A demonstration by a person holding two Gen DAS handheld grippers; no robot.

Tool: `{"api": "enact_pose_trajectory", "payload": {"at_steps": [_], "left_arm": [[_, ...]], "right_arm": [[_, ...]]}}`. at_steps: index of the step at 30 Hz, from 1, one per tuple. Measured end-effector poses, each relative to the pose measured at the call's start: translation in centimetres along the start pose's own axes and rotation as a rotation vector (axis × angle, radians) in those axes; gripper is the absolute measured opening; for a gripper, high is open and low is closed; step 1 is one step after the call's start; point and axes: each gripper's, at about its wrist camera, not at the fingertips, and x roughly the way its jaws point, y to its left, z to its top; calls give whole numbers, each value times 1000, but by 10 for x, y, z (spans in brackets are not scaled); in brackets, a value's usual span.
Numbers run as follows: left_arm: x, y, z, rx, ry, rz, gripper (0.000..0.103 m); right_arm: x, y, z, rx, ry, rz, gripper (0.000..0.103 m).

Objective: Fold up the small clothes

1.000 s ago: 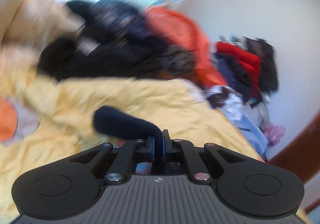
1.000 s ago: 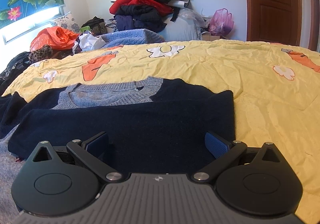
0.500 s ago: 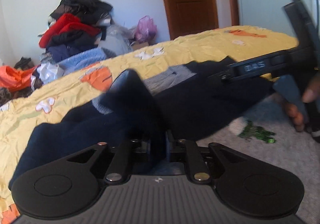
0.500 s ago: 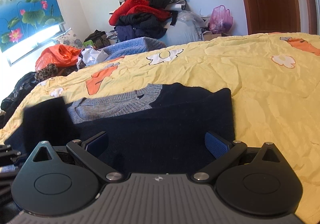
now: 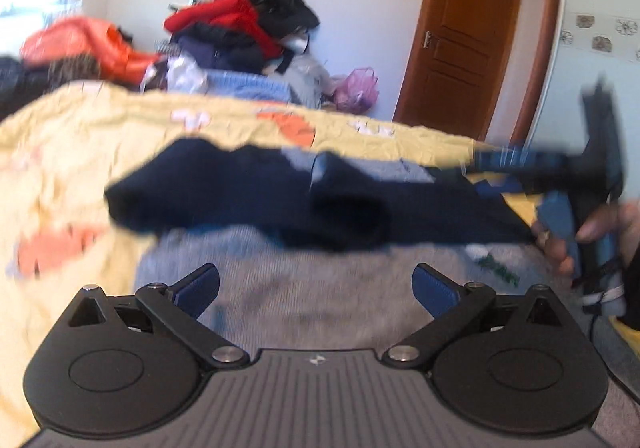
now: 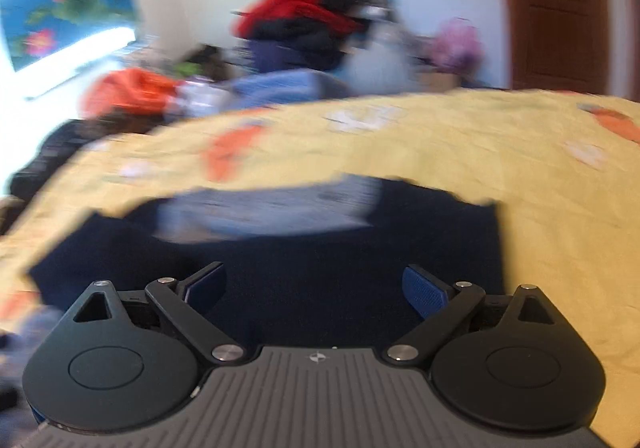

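A small navy sweater (image 6: 320, 248) with a grey knit collar (image 6: 272, 208) lies on the yellow bedspread (image 6: 540, 176). In the left wrist view the sweater (image 5: 248, 192) has a sleeve folded across its body, above a grey knit part (image 5: 304, 288). My left gripper (image 5: 316, 288) is open and empty just in front of the sweater. My right gripper (image 6: 316, 288) is open and empty over the sweater's near edge. The right gripper also shows at the right of the left wrist view (image 5: 560, 216), held by a hand. Both views are blurred.
A tall pile of red, black and navy clothes (image 6: 312, 20) stands against the far wall. An orange garment (image 6: 132, 92) and a light blue one (image 6: 276, 88) lie at the bed's far edge. A pink bag (image 5: 358, 88) and a brown door (image 5: 468, 44) are at the back right.
My left gripper has let go of the navy sleeve and opened; the sleeve now lies folded over the sweater. The right gripper stays open and has shifted a little.
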Motion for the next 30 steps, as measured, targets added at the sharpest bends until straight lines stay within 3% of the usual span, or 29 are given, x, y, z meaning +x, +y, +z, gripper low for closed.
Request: {"api": "enact_pose_trajectory", "payload": {"at_steps": [4,6,8,10,15,18,23,30], "left_arm": [[4,8,0,-52,2,-11,103],[8,13,-1,-72,33,-17,103],[6,16,-3,-90,36,-22,103],[5,20,-4,-112,34,-22,103],[8,28,-5,-164,40,-44,103],[10,30,-4,-181,39,-58,103],[11,31,-4,-185,41,-59,103],[11,32,-4,-190,44,-55,103]], "right_arm": [[7,83,0,-251,56,162,100],[22,110,-9,-364,101,148,97],[33,119,-14,-407,108,71,93],[32,109,-14,-329,93,21,93],[-1,33,-23,52,8,-79,98],[-14,4,-31,166,18,-10,98],[-8,-4,-28,255,48,147,98],[21,-6,-14,394,108,218,97]]}}
